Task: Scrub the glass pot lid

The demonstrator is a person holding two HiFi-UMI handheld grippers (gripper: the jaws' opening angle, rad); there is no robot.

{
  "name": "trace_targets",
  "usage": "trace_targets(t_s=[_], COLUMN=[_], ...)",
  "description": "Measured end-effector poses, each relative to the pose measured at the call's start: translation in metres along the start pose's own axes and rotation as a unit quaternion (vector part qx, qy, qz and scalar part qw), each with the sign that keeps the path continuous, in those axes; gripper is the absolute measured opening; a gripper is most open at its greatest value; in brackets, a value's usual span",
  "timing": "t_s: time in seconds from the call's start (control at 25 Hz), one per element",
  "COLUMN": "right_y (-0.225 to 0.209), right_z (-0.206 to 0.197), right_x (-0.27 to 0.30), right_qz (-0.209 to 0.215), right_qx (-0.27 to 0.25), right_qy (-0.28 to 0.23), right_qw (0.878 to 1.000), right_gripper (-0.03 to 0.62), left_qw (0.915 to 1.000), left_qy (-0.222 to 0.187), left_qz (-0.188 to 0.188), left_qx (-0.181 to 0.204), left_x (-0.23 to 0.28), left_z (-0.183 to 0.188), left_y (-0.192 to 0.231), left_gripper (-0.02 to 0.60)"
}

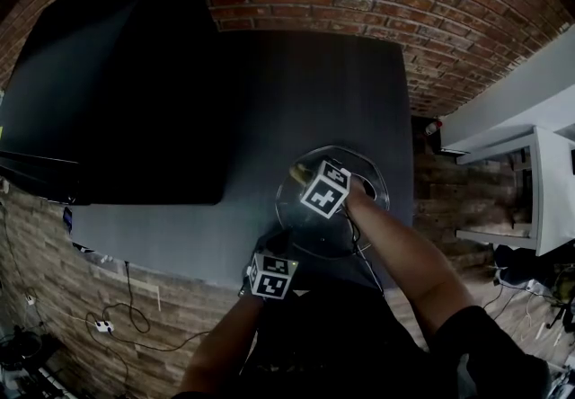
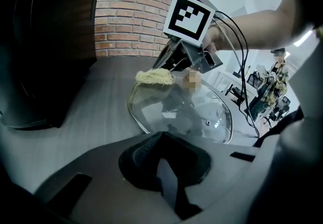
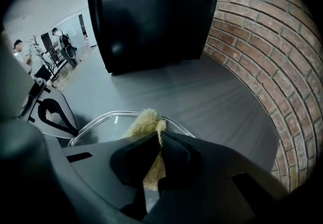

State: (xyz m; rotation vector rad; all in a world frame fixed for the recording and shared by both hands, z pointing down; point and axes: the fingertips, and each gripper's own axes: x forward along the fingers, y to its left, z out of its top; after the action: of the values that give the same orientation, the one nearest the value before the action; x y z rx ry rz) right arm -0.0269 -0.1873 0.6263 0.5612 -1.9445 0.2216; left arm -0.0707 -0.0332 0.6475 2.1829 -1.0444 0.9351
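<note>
The glass pot lid (image 1: pixel 367 174) lies on the dark table (image 1: pixel 296 92) near its front right corner. In the head view my right gripper (image 1: pixel 305 176) hangs over the lid's far left part, shut on a yellowish scrub pad (image 1: pixel 296 172). The right gripper view shows the scrub pad (image 3: pixel 146 121) pinched between the jaws of that gripper (image 3: pixel 158 140) and pressed on the lid's rim (image 3: pixel 96 123). My left gripper (image 2: pixel 161 138) is shut at the lid's (image 2: pixel 202 117) near rim and looks clamped on it. From there, the scrub pad (image 2: pixel 154 76) rests on the far rim. The left gripper (image 1: pixel 277 244) sits at the table's front edge.
A large black box (image 1: pixel 117 74) fills the table's left half and stands close behind the lid (image 3: pixel 151 11). The table's right edge (image 1: pixel 409 146) runs just beside the lid. A brick floor surrounds the table, with a white shelf unit (image 1: pixel 530 190) at the right.
</note>
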Motion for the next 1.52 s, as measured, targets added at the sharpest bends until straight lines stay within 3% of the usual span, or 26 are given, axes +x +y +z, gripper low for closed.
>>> trace_targets(t_s=[0.52, 1.12, 1.52], right_y=[-0.041, -0.081, -0.095], right_z=[-0.038, -0.108, -0.136], right_x=[-0.017, -0.043, -0.052], right_qz=[-0.035, -0.078, -0.098], right_qx=[0.084, 0.178, 0.207], right_qy=[-0.006, -0.001, -0.005], right_qw=[0.996, 0.981, 0.973], right_gripper=[0.025, 0.025, 0.025], left_qw=[1.0000, 1.0000, 1.0000], left_qy=[-0.004, -0.003, -0.002], left_qz=[0.002, 0.003, 0.006], left_qx=[0.003, 0.005, 0.001], left_x=[0.002, 0.001, 0.001], left_z=[0.003, 0.004, 0.006], left_y=[0.002, 0.002, 0.002], left_gripper=[0.032, 0.032, 0.032])
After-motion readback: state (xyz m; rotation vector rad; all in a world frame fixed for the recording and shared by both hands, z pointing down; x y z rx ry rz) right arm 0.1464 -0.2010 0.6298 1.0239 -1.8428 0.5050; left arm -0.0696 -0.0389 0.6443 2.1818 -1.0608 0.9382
